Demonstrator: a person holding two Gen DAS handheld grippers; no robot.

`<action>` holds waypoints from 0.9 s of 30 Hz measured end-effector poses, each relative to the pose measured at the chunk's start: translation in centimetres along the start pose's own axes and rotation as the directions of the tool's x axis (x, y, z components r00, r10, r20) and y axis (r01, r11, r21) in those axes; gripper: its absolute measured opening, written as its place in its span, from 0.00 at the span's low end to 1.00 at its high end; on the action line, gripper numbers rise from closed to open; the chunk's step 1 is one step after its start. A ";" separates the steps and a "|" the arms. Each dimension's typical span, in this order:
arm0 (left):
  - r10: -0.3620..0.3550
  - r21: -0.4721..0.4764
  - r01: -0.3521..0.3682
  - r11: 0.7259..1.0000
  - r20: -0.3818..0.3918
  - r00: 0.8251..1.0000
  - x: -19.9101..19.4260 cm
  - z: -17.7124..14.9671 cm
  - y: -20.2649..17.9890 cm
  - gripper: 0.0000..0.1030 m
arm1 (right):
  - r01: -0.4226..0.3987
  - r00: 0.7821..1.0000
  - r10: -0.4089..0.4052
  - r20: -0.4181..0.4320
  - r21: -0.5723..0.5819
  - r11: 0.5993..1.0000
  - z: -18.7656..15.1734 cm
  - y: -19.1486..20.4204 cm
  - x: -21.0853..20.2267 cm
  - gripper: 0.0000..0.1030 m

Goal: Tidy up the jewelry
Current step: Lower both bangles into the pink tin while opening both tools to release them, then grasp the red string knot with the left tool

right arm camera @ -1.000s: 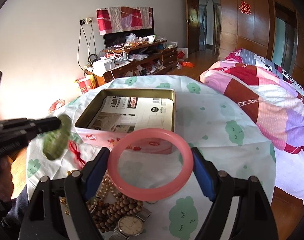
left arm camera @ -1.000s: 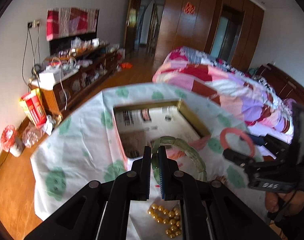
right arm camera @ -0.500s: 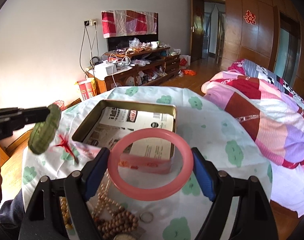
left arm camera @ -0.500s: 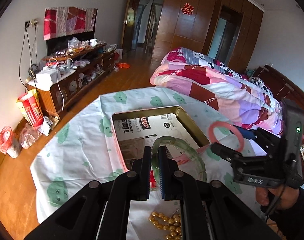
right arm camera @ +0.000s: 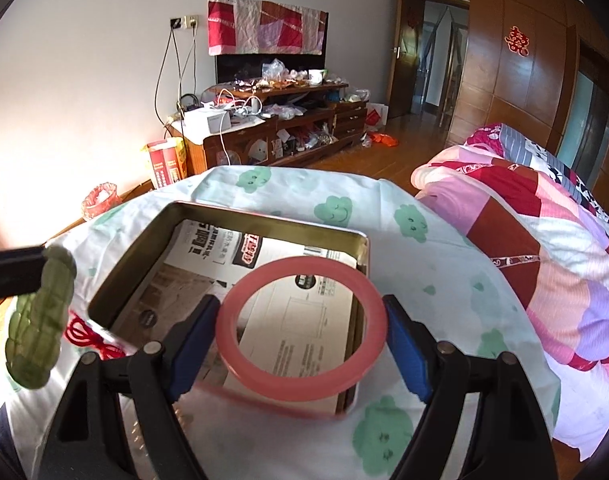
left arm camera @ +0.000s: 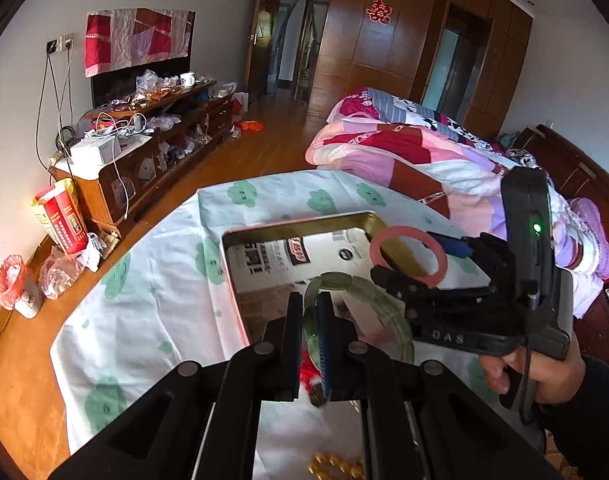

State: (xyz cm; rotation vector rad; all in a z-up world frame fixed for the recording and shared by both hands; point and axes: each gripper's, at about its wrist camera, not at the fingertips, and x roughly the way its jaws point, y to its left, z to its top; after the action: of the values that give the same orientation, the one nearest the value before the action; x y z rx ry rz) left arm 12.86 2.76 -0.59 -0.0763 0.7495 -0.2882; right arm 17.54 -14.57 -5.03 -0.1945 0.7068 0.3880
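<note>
1. Two bangles are in the air over the open tin [right arm camera: 144, 256], one in each tool, which suggests both are meant to go inside it.
2. Left tongs [left arm camera: 311, 344] are nearly closed, pinching the rim of the green beaded bangle [left arm camera: 378, 300] edge-on, so the loop hangs forward over the tin's near edge.
3. Right tongs [right arm camera: 300, 344] stand wide, blue pads pressing the outer sides of the pink bangle [right arm camera: 300, 388]; spanning its width holds the hoop flat and level above the right half of the tin.
4. Printed paper [right arm camera: 304, 320] lines the tin, probably to cushion pieces set down.
5. Gold beads [left arm camera: 336, 468] lie on the cloud-print cloth [left arm camera: 144, 292] covering the counter, near the left tool, not yet sorted.
6. A red cord [right arm camera: 86, 334] shows just left of the tin.
</note>
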 end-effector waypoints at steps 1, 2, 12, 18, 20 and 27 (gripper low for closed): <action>0.000 -0.001 0.000 1.000 0.001 1.000 0.5 0.1 0.2 0.06 | -0.006 1.000 0.006 -0.003 0.000 1.000 0.0 0.0 0.4 0.81; -0.002 -0.008 0.002 1.000 -0.006 1.000 1.2 0.3 0.4 0.06 | -0.012 1.000 0.012 -0.007 0.001 1.000 0.1 -0.1 0.8 0.81; -0.012 -0.095 0.002 0.995 -0.103 0.995 5.7 0.7 2.5 0.08 | 0.009 1.000 -0.009 -0.026 0.006 1.000 -1.5 -0.5 0.3 0.90; 0.000 -0.128 -0.016 0.992 -0.121 0.993 6.0 0.7 3.3 0.16 | 0.009 1.000 -0.009 -0.018 0.000 1.000 -1.8 -0.4 -0.3 0.90; 0.008 -0.141 -0.026 0.990 -0.127 0.992 5.8 0.6 3.6 0.24 | -0.006 1.000 0.006 -0.017 0.013 1.000 -1.9 -0.4 -0.3 0.90; 0.064 -0.138 -0.076 0.987 -0.089 0.994 3.7 -0.9 4.6 0.46 | -0.006 1.000 0.006 -0.016 0.004 1.000 -2.7 -0.2 -1.4 0.90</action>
State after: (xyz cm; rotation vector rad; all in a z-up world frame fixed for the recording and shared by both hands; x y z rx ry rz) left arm 15.89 6.09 -4.46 -0.1725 0.8540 -0.1718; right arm 15.05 -15.94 -6.13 -0.1921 0.7235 0.3908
